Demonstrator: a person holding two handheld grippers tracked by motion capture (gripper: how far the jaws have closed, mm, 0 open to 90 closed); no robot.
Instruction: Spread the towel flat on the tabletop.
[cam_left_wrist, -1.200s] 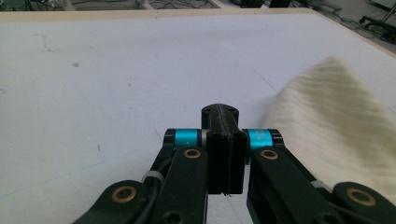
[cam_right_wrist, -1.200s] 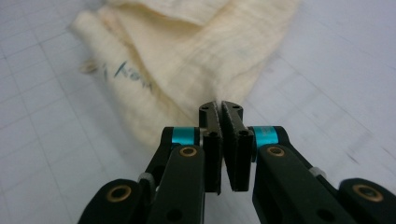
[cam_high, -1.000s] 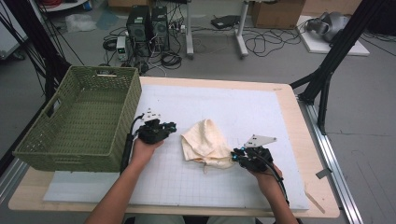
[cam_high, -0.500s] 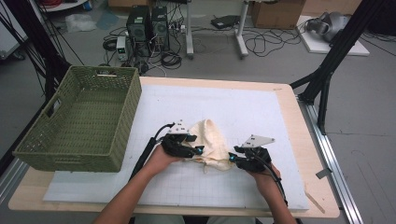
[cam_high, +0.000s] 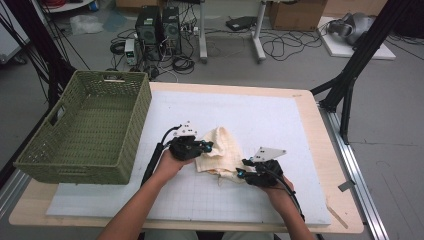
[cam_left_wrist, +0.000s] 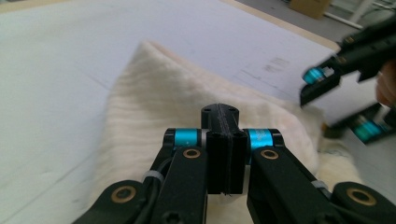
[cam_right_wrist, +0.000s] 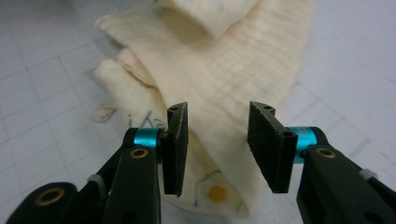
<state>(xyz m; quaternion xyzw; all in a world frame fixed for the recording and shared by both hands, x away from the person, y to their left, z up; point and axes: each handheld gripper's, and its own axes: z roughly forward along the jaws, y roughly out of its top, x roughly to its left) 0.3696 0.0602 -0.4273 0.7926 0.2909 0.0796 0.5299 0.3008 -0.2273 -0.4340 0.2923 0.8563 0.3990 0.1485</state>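
Note:
A crumpled cream cloth (cam_high: 223, 149) lies on the white grid mat (cam_high: 260, 117) near the table's front. My left gripper (cam_high: 204, 146) rests at the cloth's left edge. In the left gripper view its jaws (cam_left_wrist: 220, 112) are shut flat together above the cloth (cam_left_wrist: 154, 93), with no fabric seen between them. My right gripper (cam_high: 241, 173) is at the cloth's near right corner. In the right gripper view it (cam_right_wrist: 219, 116) stands open, its two pads on either side of a folded ridge of cloth (cam_right_wrist: 219, 51) bearing a small printed pattern.
A green woven basket (cam_high: 85, 125) stands at the table's left, its inside bare. The mat stretches beyond and to the right of the cloth. The wooden table edge (cam_high: 345, 200) runs along the right. Cables and computer cases lie on the floor behind.
My left gripper has moved right, from beside the cloth to its left edge. The right gripper has barely shifted and stays open at the cloth's corner.

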